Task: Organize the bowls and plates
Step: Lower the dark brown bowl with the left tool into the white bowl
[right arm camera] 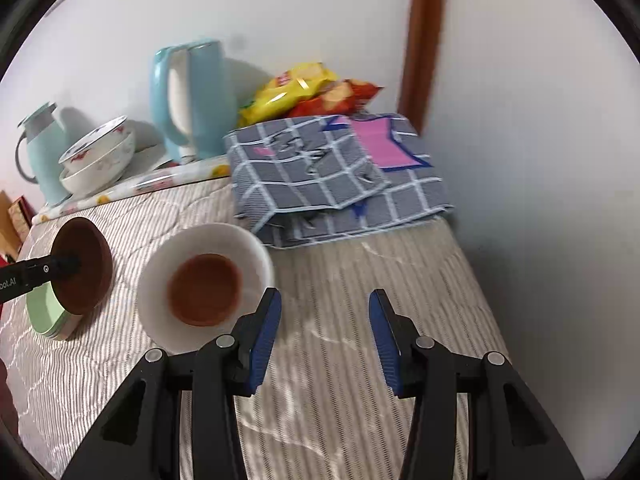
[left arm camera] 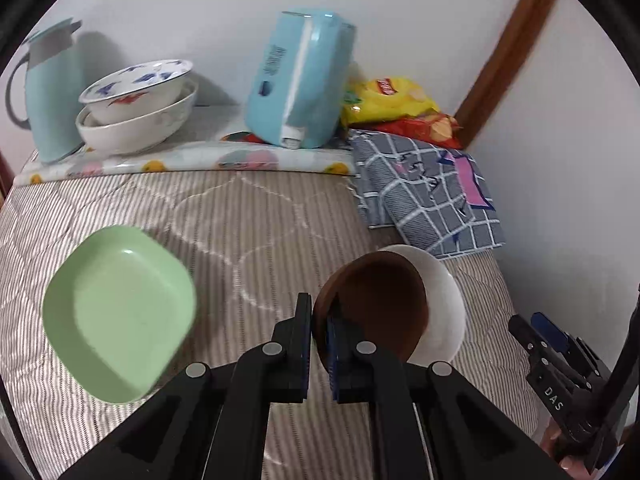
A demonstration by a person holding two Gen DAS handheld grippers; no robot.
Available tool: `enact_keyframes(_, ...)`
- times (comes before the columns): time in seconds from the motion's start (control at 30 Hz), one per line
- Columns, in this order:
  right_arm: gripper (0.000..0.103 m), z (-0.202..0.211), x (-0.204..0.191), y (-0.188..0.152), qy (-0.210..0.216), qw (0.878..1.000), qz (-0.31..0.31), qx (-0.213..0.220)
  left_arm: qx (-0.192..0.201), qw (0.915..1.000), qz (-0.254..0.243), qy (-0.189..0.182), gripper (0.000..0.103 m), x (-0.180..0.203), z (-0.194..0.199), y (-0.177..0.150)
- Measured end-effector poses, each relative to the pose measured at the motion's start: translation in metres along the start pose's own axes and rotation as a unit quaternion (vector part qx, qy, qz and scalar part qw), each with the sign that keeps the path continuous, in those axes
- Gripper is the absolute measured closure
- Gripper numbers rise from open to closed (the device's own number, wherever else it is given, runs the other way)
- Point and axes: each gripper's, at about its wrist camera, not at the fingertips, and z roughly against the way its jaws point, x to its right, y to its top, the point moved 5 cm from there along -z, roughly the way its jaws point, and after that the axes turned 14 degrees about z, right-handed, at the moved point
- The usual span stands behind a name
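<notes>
- Our left hand-held gripper (left arm camera: 319,344) is clamped on the rim of a round dark brown wooden bowl (left arm camera: 376,308), held tilted, its mouth facing us.
- Our right hand-held gripper (right arm camera: 325,334) stands half open, holding nothing, above the striped quilted bed (right arm camera: 340,280).
- At its ten o'clock, a white round bowl (right arm camera: 160,280) sits upright with a second brown bowl (right arm camera: 205,290) nested inside.
- A pale green square plastic plate (left arm camera: 120,312) lies at our left gripper's nine o'clock.

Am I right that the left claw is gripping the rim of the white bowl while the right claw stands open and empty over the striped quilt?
Not quite: the left claw is shut on the rim of the brown bowl, not the white bowl, which sits free on the striped quilt. Both wrist views show this. The right claw is indeed open and empty.
</notes>
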Motion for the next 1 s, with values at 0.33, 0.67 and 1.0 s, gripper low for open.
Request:
enact_keyframes(0.33,0.058,0.002,0.046,-0.039,-0.018,0.999,-0.042,-0.012,-0.022,0.9993,-0.028,0.009,0.096,0.040,-0.031,-0.011)
enact_keyframes(0.67,0.058,-0.006,0.058,-0.051,-0.006,0.998,-0.059,-0.014,-0.045,0.9981,-0.033,0.026,0.096,0.053,-0.067,-0.011)
enact_keyframes(1.0,0.058,-0.016,0.058,-0.052,0.002,0.998,-0.063,-0.020,-0.064,0.9971,-0.029,0.031,0.095,0.053,-0.081,-0.015)
